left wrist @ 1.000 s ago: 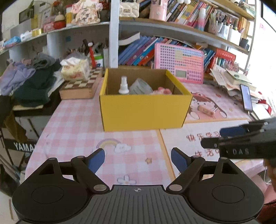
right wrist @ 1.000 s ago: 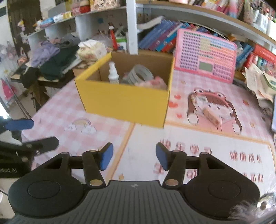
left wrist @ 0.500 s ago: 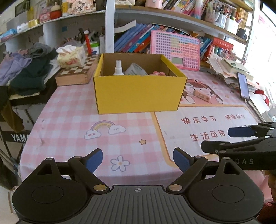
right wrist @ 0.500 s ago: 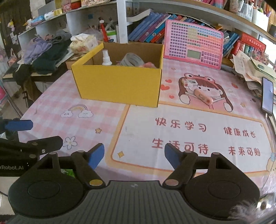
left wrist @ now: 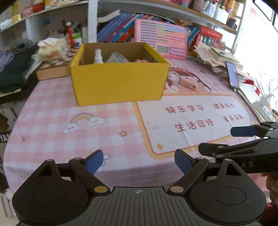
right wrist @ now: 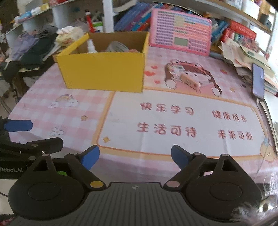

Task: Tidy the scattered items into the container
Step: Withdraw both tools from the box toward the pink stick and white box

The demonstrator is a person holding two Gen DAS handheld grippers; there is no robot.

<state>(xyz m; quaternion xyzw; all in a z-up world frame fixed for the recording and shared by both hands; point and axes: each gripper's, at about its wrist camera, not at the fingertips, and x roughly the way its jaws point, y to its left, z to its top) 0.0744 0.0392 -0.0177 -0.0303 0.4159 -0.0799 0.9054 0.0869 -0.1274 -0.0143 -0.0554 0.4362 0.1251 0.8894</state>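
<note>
I see a pink checked tablecloth (left wrist: 52, 111) before cluttered bookshelves (left wrist: 173, 10). My left gripper (left wrist: 138, 161) is spread wide, empty; my right gripper (right wrist: 134, 157) is opening, nothing between its jaws.

The yellow box (left wrist: 119, 83) at upper centre looks like matt corrugated cardboard, bare brown inside. The table cover (left wrist: 57, 111) is a smooth printed sheet, faintly glossy (fold creases show across the white panel at lower right). The small spray bottle (left wrist: 98, 56) in the box looks like pale plastic. The phone (right wrist: 258, 80) at right has a glossy screen. Soft rumpled cloth (left wrist: 15, 57) fills the upper left.
</note>
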